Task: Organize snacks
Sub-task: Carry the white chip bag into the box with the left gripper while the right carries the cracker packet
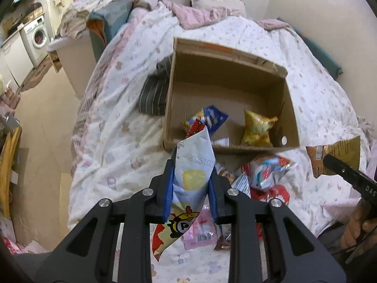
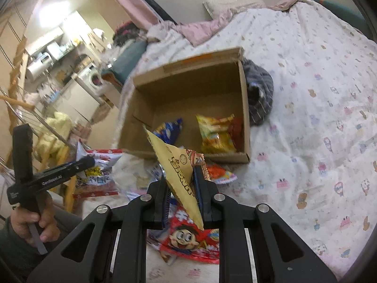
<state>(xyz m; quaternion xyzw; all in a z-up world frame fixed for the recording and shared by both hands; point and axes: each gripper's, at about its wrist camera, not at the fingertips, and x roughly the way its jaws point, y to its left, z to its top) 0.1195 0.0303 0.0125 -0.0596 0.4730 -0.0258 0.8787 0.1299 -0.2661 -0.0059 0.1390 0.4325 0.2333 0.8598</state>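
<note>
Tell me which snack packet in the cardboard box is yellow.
The yellow packet on the right side of the cardboard box in the left wrist view; the blue packet lies to its left.

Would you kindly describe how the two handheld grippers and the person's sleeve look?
Both the left gripper and right gripper are matte black, with angular linkage arms, silver round pivot pins and blue pads inside the fingers. White lettering marks the handles. The sleeve looks dark grey-green.

Warm indoor light; glare blown out on the kitchen wall [image 2: 55, 15]. Fisheye bending and dark vignetting noted at edges. The box [image 2: 188, 70] rim is motion-blurred.
</note>
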